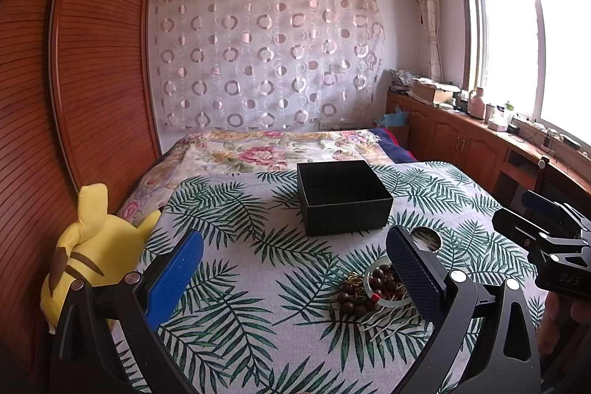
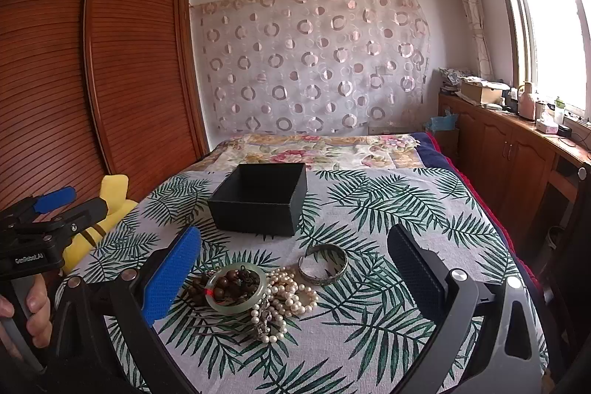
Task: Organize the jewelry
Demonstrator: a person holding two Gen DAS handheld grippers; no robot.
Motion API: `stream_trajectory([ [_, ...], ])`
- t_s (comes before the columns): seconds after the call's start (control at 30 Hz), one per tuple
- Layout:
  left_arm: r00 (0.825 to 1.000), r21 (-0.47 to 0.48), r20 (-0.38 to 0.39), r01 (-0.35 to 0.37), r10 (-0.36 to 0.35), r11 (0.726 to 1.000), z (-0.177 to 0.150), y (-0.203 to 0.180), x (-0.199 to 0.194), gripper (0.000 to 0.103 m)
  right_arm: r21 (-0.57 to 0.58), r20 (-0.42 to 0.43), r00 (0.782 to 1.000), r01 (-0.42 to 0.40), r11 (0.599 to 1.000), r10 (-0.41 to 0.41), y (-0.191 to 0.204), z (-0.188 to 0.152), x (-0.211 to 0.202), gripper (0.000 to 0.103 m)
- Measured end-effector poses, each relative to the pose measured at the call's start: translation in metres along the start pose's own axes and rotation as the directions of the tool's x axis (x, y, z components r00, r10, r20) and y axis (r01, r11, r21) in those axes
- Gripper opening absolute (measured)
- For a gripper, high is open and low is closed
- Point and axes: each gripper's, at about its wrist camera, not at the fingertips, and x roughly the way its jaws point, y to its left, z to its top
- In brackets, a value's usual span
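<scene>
Nothing boxed yet: black box (image 2: 258,196) empty on the bed (image 2: 388,209); jade bangle (image 2: 236,287), pearls (image 2: 291,294), silver bangle (image 2: 323,264) heaped just before it; left gripper (image 1: 295,268), right gripper (image 2: 295,264) both spread wide, grasping nothing

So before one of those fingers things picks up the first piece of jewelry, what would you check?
1. Black square box open, nothing seen inside: ok.
2. Left gripper and right gripper open, holding nothing: ok.
3. Engraved silver metal bangle lies apart from the pile: ok.
4. Pale green jade bangle, brown wooden beads, white pearl strand separate: not ok, heaped.
5. Leaf-print cloth flat: ok.
</scene>
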Motion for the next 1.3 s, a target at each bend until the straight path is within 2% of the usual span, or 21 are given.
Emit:
stream_trajectory([
  [0.43,0.999,0.003,-0.033,0.018,-0.018,1.000,-0.004,0.001,0.009,0.096,-0.012,-0.032,0.999,-0.021,1.000,0.020,0.003,-0.005,0.004,0.101],
  [0.6,0.994,0.016,-0.080,0.071,-0.069,0.997,-0.014,-0.005,0.023,0.096,-0.018,-0.050,0.998,-0.033,0.999,0.032,-0.001,-0.009,0.006,0.101],
  [0.67,0.990,0.024,-0.103,0.095,-0.092,0.995,-0.017,-0.008,0.029,0.096,-0.017,-0.056,0.997,-0.049,0.999,0.048,-0.004,-0.010,0.009,0.096],
  [0.83,0.978,0.045,-0.156,0.148,-0.139,0.988,-0.029,-0.021,0.047,0.096,-0.018,-0.109,0.993,-0.055,0.998,0.053,-0.017,-0.016,0.017,0.078],
  [0.93,0.969,0.050,-0.182,0.178,-0.166,0.983,-0.034,-0.027,0.056,0.096,-0.014,-0.139,0.988,-0.073,0.997,0.071,-0.024,-0.022,0.023,0.074],
  [1.17,0.944,0.059,-0.248,0.240,-0.219,0.969,-0.042,-0.040,0.078,0.096,-0.021,-0.196,0.977,-0.093,0.995,0.087,-0.035,-0.029,0.036,0.072],
  [1.3,0.921,0.064,-0.304,0.274,-0.243,0.959,-0.045,-0.047,0.094,0.096,-0.032,-0.209,0.975,-0.083,0.996,0.074,-0.039,-0.032,0.043,0.072],
])
